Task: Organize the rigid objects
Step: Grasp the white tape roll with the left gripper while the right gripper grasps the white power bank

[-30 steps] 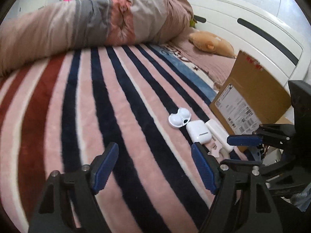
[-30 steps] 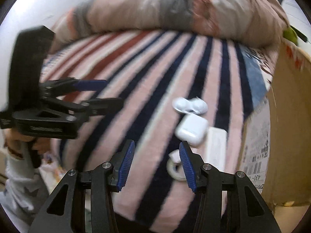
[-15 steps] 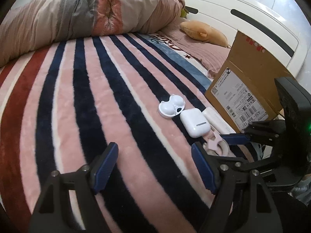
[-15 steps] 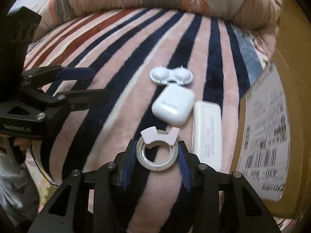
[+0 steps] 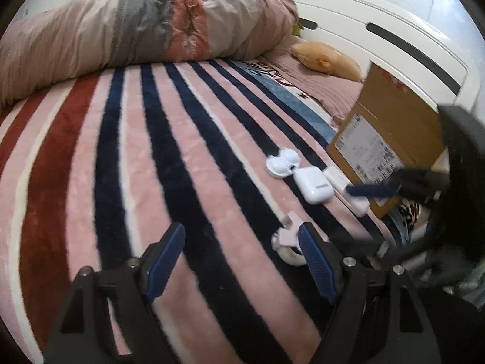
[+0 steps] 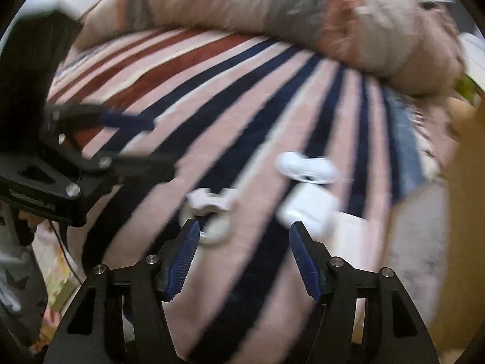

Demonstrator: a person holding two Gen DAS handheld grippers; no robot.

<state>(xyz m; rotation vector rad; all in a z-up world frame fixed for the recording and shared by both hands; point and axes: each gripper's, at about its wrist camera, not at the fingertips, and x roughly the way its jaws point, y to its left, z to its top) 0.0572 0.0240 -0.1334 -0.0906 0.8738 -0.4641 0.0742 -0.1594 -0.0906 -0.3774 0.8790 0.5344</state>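
Observation:
A pink tape dispenser with a clear tape roll [image 5: 286, 241] lies on the striped blanket, just left of my left gripper's right finger; it also shows in the right wrist view [image 6: 212, 212]. A white contact lens case [image 5: 283, 162], a white earbud case [image 5: 313, 183] and a flat white box [image 5: 348, 189] lie in a row beside the cardboard box [image 5: 391, 139]. My left gripper [image 5: 239, 261] is open and empty. My right gripper [image 6: 242, 254] is open and empty, with the tape dispenser at its left fingertip. The right wrist view is blurred.
A rolled quilt [image 5: 136, 30] lies across the far side of the bed. A tan plush toy [image 5: 324, 59] rests by the white headboard [image 5: 394, 30]. The bed's near edge drops off at the right [image 5: 406, 212].
My right gripper has opened and let go of the tape dispenser, which now lies left of its earlier spot, apart from the earbud case. The right gripper has pulled back and is moving.

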